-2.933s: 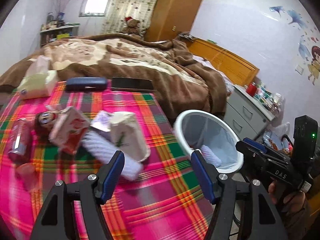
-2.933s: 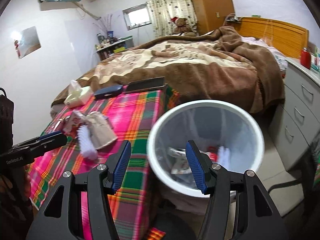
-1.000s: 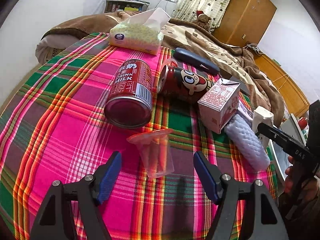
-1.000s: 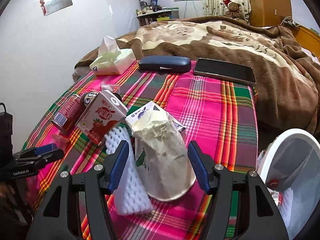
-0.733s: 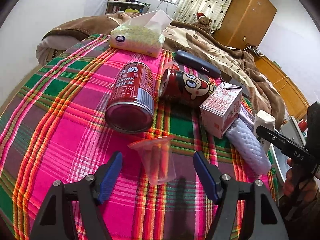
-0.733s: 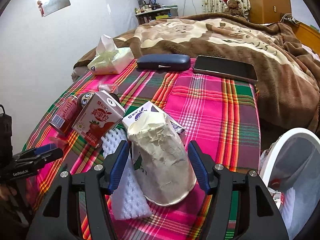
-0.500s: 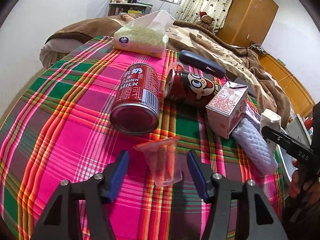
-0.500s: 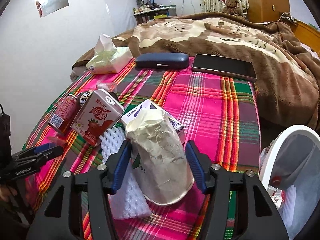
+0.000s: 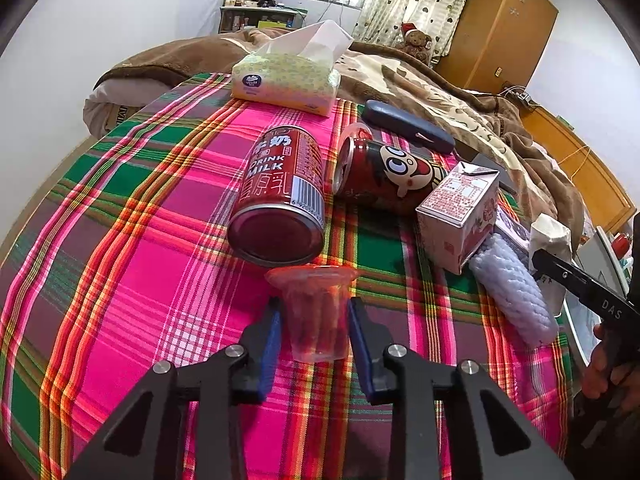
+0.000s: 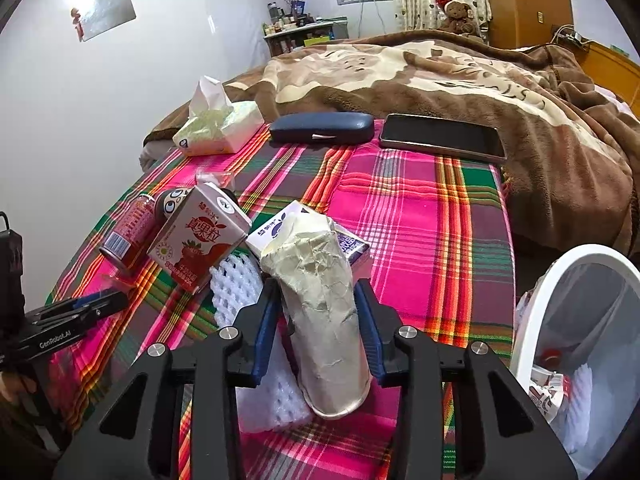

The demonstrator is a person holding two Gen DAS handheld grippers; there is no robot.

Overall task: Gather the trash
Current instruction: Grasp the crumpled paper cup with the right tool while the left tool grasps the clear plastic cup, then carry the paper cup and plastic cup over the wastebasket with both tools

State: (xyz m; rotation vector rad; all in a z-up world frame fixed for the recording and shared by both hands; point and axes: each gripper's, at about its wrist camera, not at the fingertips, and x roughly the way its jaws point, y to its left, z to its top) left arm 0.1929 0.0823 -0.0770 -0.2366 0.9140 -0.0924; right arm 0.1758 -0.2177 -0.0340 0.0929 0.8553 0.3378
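Already binned: white bin point(image 10: 532, 312) beside the surface at right holds a few scraps.
Surface: plaid cloth point(image 9: 132, 264) with most trash left on it.
Left to collect: two red cans point(image 9: 284, 192), milk carton point(image 9: 460, 216), foam sleeve point(image 9: 512, 296).
Right gripper point(image 10: 318, 332): fingers have just been closing, now pinching a crumpled paper cup point(image 10: 320, 312).
Left gripper point(image 9: 314, 332): fingers just closed on a small clear plastic cup point(image 9: 316, 316).
Progress: early; neither cup lifted.

Tissue pack point(image 9: 286, 80), glasses case point(image 10: 322, 128), phone point(image 10: 442, 137)
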